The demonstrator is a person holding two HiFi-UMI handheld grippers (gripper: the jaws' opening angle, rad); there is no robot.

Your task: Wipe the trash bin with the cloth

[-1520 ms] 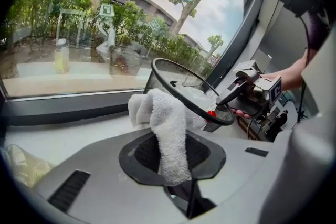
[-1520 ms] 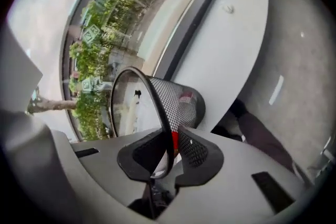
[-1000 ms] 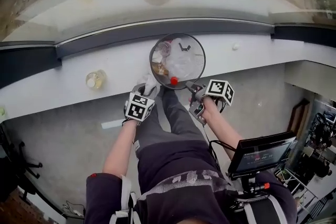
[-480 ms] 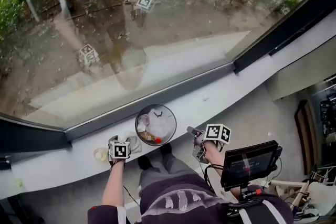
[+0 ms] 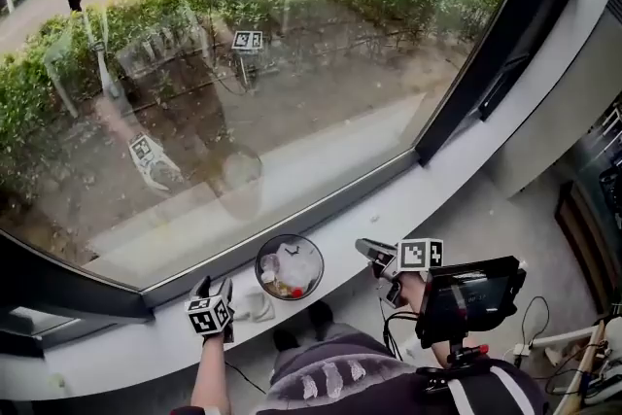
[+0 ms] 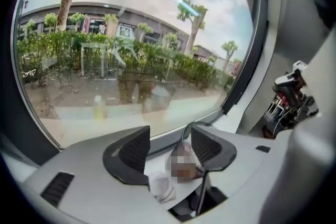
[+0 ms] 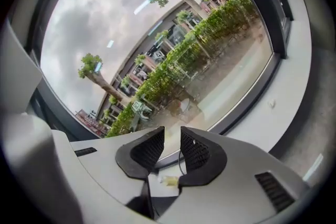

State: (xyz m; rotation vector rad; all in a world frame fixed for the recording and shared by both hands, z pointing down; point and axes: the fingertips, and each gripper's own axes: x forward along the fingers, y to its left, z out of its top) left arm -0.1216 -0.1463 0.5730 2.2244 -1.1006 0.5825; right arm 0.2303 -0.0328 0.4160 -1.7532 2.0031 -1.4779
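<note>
The wire trash bin (image 5: 290, 237), lined with a clear bag and holding litter, stands on the white window ledge (image 5: 408, 199). A white cloth (image 5: 256, 304) lies crumpled on the ledge just left of it. My left gripper (image 5: 214, 287) hovers beside the cloth, apart from it. Its jaws have just opened and nothing is between them. In the left gripper view (image 6: 169, 139) the cloth (image 6: 163, 187) and the bin rim (image 6: 185, 131) show below the gap. My right gripper (image 5: 365, 249) hangs right of the bin, clear of it. Its jaws (image 7: 171, 140) have opened a little; the gap is narrow and empty.
A large window (image 5: 243, 92) rises behind the ledge, with hedges and a street outside. A dark screen (image 5: 468, 294) sits on the rig at my right side. My legs (image 5: 321, 345) are below the ledge on a grey floor (image 5: 505, 209).
Both grippers have risen and drawn back from the bin. The left has let go of the cloth, which now lies on the ledge. The head view has tilted up toward the window.
</note>
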